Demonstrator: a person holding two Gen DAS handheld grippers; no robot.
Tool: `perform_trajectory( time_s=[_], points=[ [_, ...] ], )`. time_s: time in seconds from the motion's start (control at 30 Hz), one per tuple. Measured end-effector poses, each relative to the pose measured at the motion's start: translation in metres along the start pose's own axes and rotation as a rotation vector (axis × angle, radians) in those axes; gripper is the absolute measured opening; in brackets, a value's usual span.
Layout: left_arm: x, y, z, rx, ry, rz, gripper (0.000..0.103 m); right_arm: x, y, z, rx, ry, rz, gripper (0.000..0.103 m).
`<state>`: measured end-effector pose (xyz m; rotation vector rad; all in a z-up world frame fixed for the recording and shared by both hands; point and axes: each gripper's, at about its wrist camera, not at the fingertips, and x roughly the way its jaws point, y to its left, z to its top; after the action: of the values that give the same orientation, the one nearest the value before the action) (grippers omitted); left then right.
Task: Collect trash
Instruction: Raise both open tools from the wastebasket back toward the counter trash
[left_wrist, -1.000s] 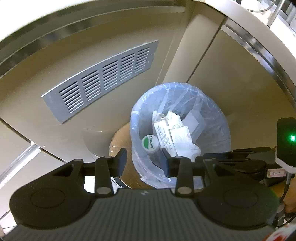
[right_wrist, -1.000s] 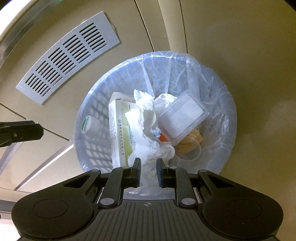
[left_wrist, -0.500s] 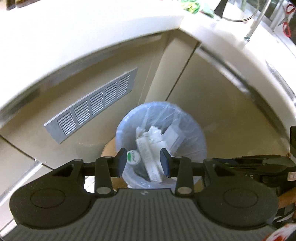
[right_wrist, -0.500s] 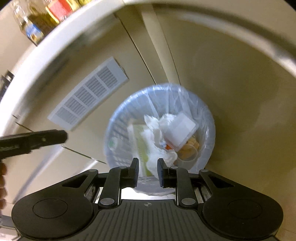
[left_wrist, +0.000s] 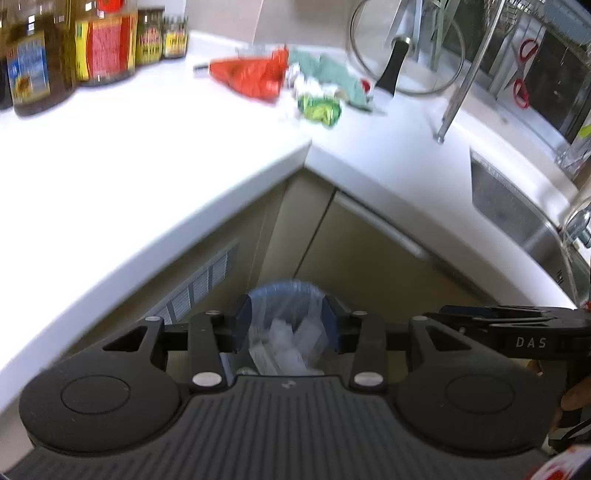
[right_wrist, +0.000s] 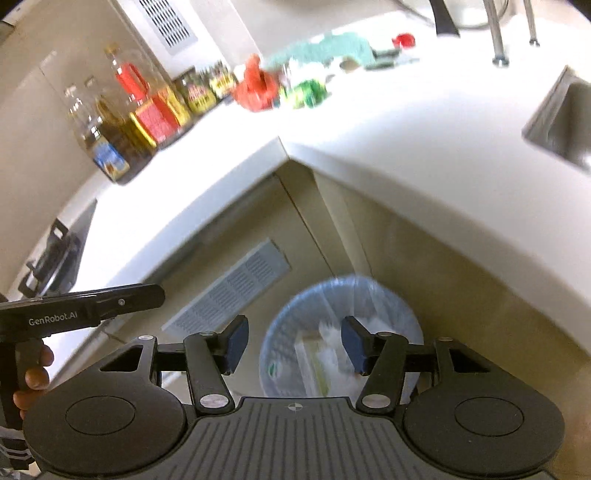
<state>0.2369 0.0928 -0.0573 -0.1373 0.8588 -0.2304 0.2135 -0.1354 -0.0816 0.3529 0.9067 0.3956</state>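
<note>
Both tongs empty; left gripper (left_wrist: 286, 328) jaws parted moderately, right gripper (right_wrist: 291, 345) jaws spread wider; nothing held in either.

Pale-blue plastic-lined waste basket (right_wrist: 284, 332) on floor directly below, at inside corner of cabinets, paper scraps inside.

Remaining litter up and ahead on white countertop (left_wrist: 147, 147): crumpled red plastic wrapper (left_wrist: 251, 75), long axis roughly left-right; crumpled green wrapper (left_wrist: 319, 109) just right of it; teal cloth (left_wrist: 332, 72) behind.

Judgement: red nearer left gripper, green nearer right.

Left view shows steel sink basin (left_wrist: 517, 214); right view shows left handle (right_wrist: 81, 308), basket interior more fully; both blurred.
</note>
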Motion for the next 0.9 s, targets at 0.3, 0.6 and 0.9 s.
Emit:
perform_trajectory(
  time_s=[0.3,0.6,0.9],
  points=[
    [-0.021,0.01,0.031,0.017,-0.103,0.029,0.045,-0.012,0.012,0.028,-0.017,-0.124,-0.044,0.066],
    [-0.015,0.013,0.055,-0.004,-0.16,0.071,0.048,-0.003,0.009,0.077,-0.087,-0.204,-0.052,0.074],
    [0.008,0.006,0.082,-0.061,-0.189,0.168,0.055,0.042,-0.008,0.148,-0.188,-0.208,0.002,0.077]
  ],
)
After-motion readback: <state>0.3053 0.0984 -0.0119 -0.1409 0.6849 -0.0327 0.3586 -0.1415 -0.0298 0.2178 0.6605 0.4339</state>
